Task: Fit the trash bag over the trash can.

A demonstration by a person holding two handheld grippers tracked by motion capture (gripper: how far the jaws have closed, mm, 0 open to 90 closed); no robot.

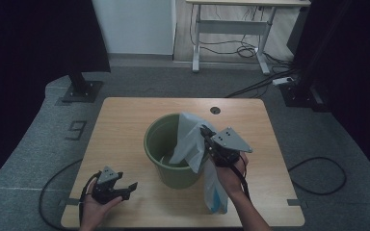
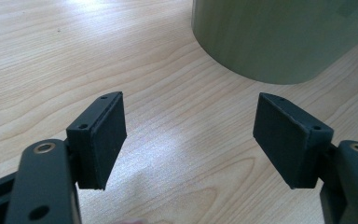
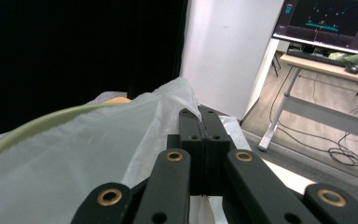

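Observation:
A green bucket (image 1: pixel 161 144) stands in the middle of the wooden table (image 1: pixel 125 113). A thin white plastic bag (image 1: pixel 189 139) drapes over its right rim, hanging partly inside and partly down the outside to the table. My right gripper (image 1: pixel 205 130) is shut on the bag's upper edge above the rim; in the right gripper view the jaws meet on the bag (image 3: pixel 121 135) with the bucket rim (image 3: pixel 42 122) to their left. My left gripper (image 1: pixel 126 188) rests open near the front left of the table, with the bucket wall (image 2: pixel 279 32) ahead and nothing between its pads (image 2: pixel 107 137).
A dark stand base (image 1: pixel 82 90) sits on the carpet beyond the table's left corner. A desk (image 1: pixel 231 24) with cables beneath it stands at the back. A monitor (image 3: pixel 328 21) glows on that desk. A cable hole (image 1: pixel 215 110) marks the table's far edge.

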